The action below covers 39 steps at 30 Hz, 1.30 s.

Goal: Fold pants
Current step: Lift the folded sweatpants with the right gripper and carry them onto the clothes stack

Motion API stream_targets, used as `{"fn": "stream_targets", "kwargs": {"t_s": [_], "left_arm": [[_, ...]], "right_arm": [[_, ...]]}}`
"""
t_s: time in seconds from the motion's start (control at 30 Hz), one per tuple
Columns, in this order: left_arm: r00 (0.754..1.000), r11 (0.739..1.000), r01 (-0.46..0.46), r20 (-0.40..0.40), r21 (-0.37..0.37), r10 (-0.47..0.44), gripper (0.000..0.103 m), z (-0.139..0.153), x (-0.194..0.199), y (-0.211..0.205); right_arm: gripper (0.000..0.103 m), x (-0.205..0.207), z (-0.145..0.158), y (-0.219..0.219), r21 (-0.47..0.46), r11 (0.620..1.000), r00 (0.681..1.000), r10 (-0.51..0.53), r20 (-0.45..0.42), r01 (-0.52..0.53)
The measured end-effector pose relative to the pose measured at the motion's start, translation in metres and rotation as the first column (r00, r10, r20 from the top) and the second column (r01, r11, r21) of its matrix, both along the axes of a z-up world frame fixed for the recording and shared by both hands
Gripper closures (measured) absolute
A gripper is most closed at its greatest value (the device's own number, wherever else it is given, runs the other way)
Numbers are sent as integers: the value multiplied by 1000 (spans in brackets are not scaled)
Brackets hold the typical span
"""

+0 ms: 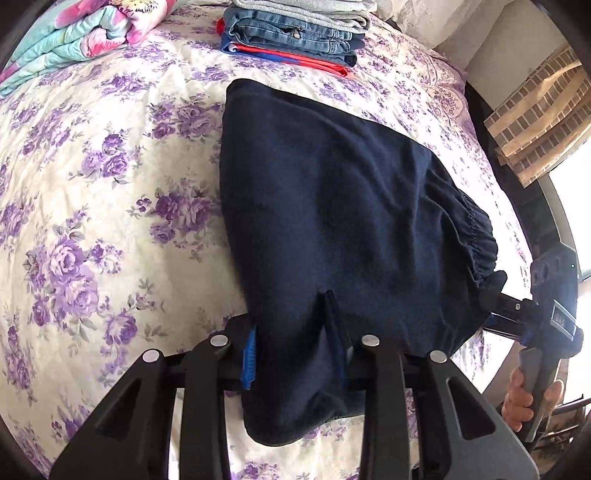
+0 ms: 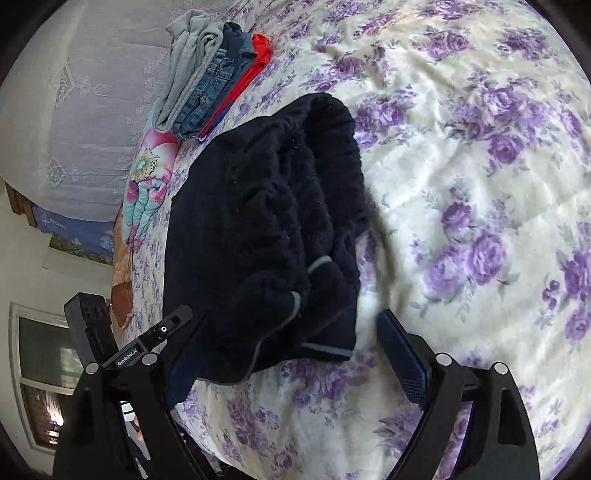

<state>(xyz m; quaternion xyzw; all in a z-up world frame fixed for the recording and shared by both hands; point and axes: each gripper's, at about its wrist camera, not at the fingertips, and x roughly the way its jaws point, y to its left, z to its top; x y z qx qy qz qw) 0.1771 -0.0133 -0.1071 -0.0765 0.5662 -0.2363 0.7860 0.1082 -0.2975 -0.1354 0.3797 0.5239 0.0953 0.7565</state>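
The dark navy pants (image 1: 325,206) lie folded on the floral bedspread (image 1: 110,206). My left gripper (image 1: 295,354) is shut on the near edge of the pants, and the cloth bunches between and over its blue pads. In the right wrist view the pants (image 2: 266,221) lie bunched in thick folds with grey trim at the near hem. My right gripper (image 2: 291,358) is open, its fingers on either side of that hem, one finger (image 2: 402,354) clear of the cloth. The right gripper also shows in the left wrist view (image 1: 517,306), at the elastic waistband.
A stack of folded clothes (image 1: 295,33), grey, denim and red, sits at the far side of the bed; it also shows in the right wrist view (image 2: 210,81). A colourful floral quilt (image 1: 66,33) lies at the far left. The bed edge and a window are at the right.
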Motion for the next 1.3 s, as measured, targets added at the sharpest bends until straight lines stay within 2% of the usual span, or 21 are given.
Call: {"fn": "stream_targets", "kwargs": {"t_s": [0.07,0.13,0.17,0.2,0.23,0.27,0.3,0.4,0.53,0.63,0.73,0.87,0.97,1.07,1.13,1.2,1.27,1.3], "left_arm": [[1000,1000,12,-16,-17,-12,67,-3,5,-1],[999,999,28,-42,-46,-30,56,-9,12,-3],[997,997,25,-64,-67,-29,53,-13,17,-2],[995,995,8,-95,-102,-18,54,-17,21,1],[994,992,-7,-112,-124,-7,58,-19,23,4],[995,992,-13,-99,-124,1,68,-16,21,6],[998,994,-6,-57,-106,0,74,-9,15,6],[999,999,8,54,-52,-5,80,15,-5,-1],[984,1000,18,176,-12,-15,82,53,-25,-7],[978,1000,18,209,-11,-15,82,75,-26,-4],[978,1000,19,207,-15,-16,82,97,-3,-3],[969,1000,16,245,9,-17,81,144,60,-3],[963,999,-23,271,23,16,81,184,136,-6],[951,997,-76,300,10,70,81,216,226,-8],[950,995,-97,297,-6,95,81,219,278,-9],[957,996,-92,276,-16,93,81,207,329,-15],[967,996,-85,241,-12,85,77,177,371,-21],[978,995,-96,187,8,92,71,145,397,-25]], "right_arm": [[9,16,-3,6,23,999,1000,25,18,-26],[11,30,-5,12,19,999,999,26,31,-27],[17,33,-3,14,-13,1000,999,23,42,-22],[44,34,-1,18,-80,997,999,17,43,-13],[56,32,2,19,-101,995,998,23,62,-16],[58,27,7,21,-126,992,996,28,85,-17],[62,22,15,26,-180,984,993,38,112,-17],[65,9,38,46,-315,949,978,83,190,-20],[66,1,64,51,-338,940,961,126,247,-36],[66,14,84,51,-333,941,952,160,261,-67],[66,49,114,52,-338,935,944,200,264,-103],[66,129,187,61,-406,907,909,260,326,-113],[66,211,235,66,-462,882,893,281,352,-95],[66,298,257,62,-482,874,893,269,361,-68],[66,349,253,53,-474,879,901,251,354,-58],[66,393,237,41,-474,879,911,228,343,-41],[63,434,201,26,-483,876,938,182,294,-18],[54,452,173,18,-494,869,963,148,224,-18]]}}
